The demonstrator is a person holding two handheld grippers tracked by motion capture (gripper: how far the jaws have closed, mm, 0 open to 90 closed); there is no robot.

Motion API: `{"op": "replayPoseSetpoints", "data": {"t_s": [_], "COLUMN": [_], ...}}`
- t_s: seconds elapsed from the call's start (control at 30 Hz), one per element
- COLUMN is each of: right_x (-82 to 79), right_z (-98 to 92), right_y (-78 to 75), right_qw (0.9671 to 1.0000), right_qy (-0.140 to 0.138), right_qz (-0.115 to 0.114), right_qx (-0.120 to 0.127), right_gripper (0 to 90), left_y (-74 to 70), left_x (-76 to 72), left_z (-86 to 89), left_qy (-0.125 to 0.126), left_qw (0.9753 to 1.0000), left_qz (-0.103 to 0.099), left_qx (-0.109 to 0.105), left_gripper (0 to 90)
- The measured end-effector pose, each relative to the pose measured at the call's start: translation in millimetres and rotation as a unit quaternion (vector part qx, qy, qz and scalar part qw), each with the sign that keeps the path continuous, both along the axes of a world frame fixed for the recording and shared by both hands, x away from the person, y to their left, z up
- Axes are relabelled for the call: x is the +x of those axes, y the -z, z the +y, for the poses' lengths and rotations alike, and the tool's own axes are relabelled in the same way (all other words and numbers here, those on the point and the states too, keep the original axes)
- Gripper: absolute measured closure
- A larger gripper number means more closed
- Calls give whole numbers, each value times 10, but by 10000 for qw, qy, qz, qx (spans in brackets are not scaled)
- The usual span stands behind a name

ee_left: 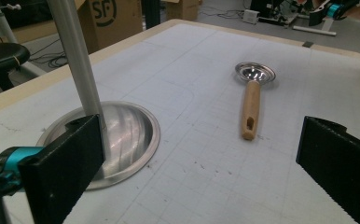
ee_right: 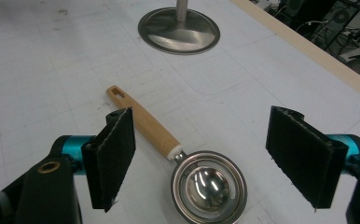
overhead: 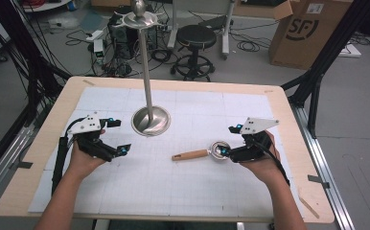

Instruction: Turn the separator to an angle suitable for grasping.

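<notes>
- bench: white grid mat covers most of it, wood rim bare all round; wide open room along the near edge and at centre.
- stand: steel dish base and tall pole, mid-bench toward the far edge, well apart from the spoon; keep lifts clear of the pole.
- left claw: released, jaws wide, nothing held, hovering left of centre.
- right claw: released, jaws wide, straddling the spoon's bowl end, not closed.
- spoon: flat, right of centre, wooden handle pointing to the left edge; likely best to clench at the neck, jaws square across, then lift straight.
</notes>
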State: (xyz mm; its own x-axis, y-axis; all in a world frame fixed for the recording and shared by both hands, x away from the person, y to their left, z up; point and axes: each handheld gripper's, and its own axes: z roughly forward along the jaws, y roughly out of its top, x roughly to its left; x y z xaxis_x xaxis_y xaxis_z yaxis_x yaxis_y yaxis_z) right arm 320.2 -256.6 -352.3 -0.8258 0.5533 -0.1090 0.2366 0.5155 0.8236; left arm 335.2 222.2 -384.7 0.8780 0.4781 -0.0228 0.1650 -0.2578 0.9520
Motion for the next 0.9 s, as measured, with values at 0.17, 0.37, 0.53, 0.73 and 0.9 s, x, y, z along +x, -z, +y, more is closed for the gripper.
{"op": "replayPoseSetpoints", "data": {"t_s": [0.17,0.37,0.53,0.73,0.9], "right_x": [11,42,67,127,172], "right_z": [32,58,112,210,273], "right_y": [7,-13,-33,-27,-6], "right_qw": [10000,9999,9996,9985,9979], "right_qy": [-34,-70,-95,-201,-246], "right_qz": [34,12,65,110,192], "right_qx": [-76,-151,-258,-496,-571], "right_gripper": [235,244,247,254,256], "left_y": [4,7,0,11,5], "left_x": [0,6,-2,11,10], "left_z": [-11,-7,-11,-14,0], "left_qy": [16,0,16,16,6], "left_qw": [10000,10000,10000,10000,10000], "left_qz": [0,12,-17,6,-5], "left_qx": [48,30,24,43,18], "left_gripper": [17,17,17,17,17]}}
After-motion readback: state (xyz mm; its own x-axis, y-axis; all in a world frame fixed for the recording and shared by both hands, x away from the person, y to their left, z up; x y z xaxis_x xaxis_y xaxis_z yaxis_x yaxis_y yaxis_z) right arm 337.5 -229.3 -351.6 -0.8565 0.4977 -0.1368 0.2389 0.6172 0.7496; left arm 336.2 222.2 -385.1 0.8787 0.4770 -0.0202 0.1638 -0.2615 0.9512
